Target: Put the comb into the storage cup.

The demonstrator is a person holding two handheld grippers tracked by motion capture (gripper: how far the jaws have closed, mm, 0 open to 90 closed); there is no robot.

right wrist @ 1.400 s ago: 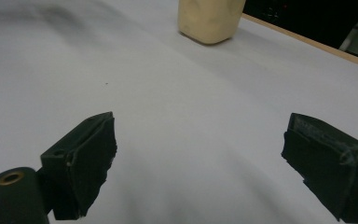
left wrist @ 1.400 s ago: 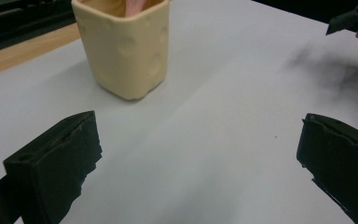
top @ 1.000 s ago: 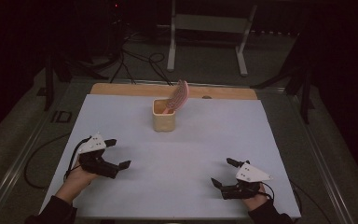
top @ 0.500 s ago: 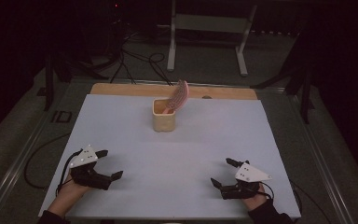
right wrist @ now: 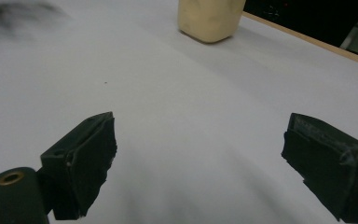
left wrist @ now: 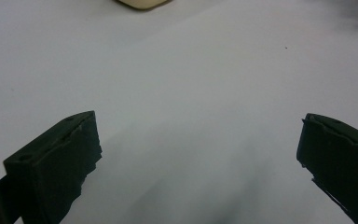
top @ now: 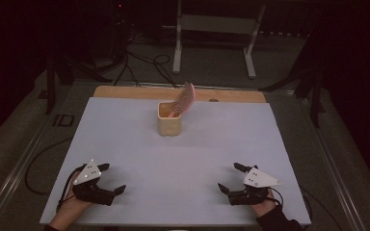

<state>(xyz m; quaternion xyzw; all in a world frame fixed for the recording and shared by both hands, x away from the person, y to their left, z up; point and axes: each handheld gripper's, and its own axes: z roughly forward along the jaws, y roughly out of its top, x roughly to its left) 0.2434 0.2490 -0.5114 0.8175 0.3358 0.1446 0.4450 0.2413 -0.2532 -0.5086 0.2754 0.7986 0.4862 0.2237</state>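
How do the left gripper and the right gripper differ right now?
The left gripper sits at the table's near left corner, its jaws pointing right; the right gripper sits at the near right, its jaws pointing left. The cup shows larger in the right gripper view. Both are open, empty and low over the table.

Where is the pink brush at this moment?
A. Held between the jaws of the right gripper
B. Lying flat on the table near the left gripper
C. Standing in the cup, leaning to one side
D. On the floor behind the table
C: the brush stands tilted in the cup at the far middle of the table, while the left gripper and the right gripper rest open and empty near the front edge.
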